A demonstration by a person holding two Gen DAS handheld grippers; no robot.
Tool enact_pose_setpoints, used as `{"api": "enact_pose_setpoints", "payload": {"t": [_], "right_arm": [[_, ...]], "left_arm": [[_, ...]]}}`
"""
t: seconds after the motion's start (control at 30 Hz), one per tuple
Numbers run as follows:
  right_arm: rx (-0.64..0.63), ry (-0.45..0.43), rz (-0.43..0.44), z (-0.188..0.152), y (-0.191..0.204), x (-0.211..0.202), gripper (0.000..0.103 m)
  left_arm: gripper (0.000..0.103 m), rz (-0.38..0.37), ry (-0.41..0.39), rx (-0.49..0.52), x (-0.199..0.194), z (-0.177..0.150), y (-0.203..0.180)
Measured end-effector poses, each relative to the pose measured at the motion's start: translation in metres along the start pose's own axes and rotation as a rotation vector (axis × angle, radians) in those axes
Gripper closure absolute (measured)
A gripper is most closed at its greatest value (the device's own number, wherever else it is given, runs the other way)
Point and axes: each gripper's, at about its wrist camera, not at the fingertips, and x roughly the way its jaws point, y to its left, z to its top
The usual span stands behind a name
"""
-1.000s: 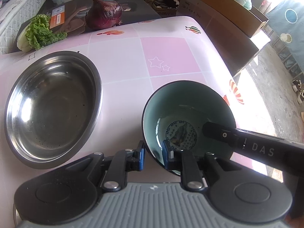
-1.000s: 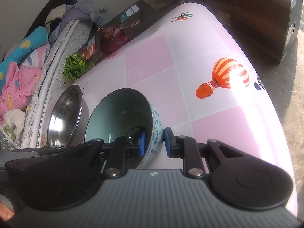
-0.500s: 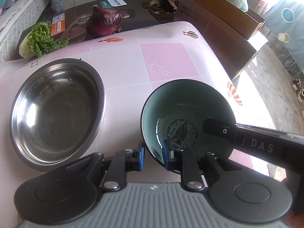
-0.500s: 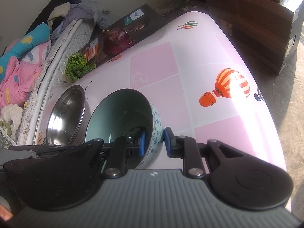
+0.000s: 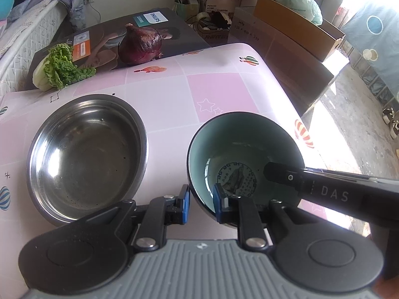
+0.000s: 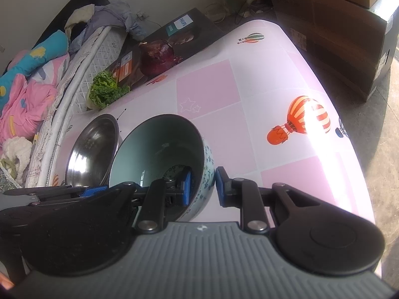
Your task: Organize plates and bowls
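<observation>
A ceramic bowl (image 5: 239,149), teal inside with a dark print on its bottom and a blue flower pattern outside (image 6: 208,164), is held by both grippers over the pink tablecloth (image 5: 214,89). My left gripper (image 5: 201,205) is shut on its near rim, one pad inside and one outside. On the bowl's right wall my right gripper (image 6: 203,186) is shut too, and one of its fingers (image 5: 281,174) reaches into the bowl. An empty steel bowl (image 5: 84,159) stands just left of it, also seen in the right wrist view (image 6: 92,149).
A lettuce leaf (image 5: 62,69) and a red onion (image 5: 141,44) lie on a dark printed box (image 5: 159,22) at the table's far edge. Cardboard boxes (image 5: 294,25) stand past the right edge. A bed with bedding (image 6: 30,87) runs along the left.
Both grips on the ceramic bowl hold as before. The left wrist view has tipped up a little, so the steel bowl and onion sit lower and further right in it.
</observation>
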Motion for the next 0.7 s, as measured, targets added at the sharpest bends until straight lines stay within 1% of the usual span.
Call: {"api": "enact_pose_setpoints", "payload": {"t": [0.2, 0.4, 0.53, 0.7], "right_arm": [[-0.013, -0.008, 0.003, 0.004, 0.011, -0.007, 0.083], [-0.038, -0.015, 0.008, 0.009, 0.031, -0.011, 0.083], [-0.057, -0.013, 0.025, 0.012, 0.052, -0.009, 0.083], [-0.079, 0.000, 0.061, 0.018, 0.084, 0.000, 0.083]], "left_arm": [[0.083, 0.000, -0.020, -0.014, -0.011, 0.001, 0.007], [0.082, 0.007, -0.047, -0.025, -0.027, 0.002, 0.020], [0.082, 0.017, -0.065, -0.047, -0.037, 0.002, 0.037], [0.082, 0.043, -0.091, -0.090, -0.052, 0.001, 0.071]]}}
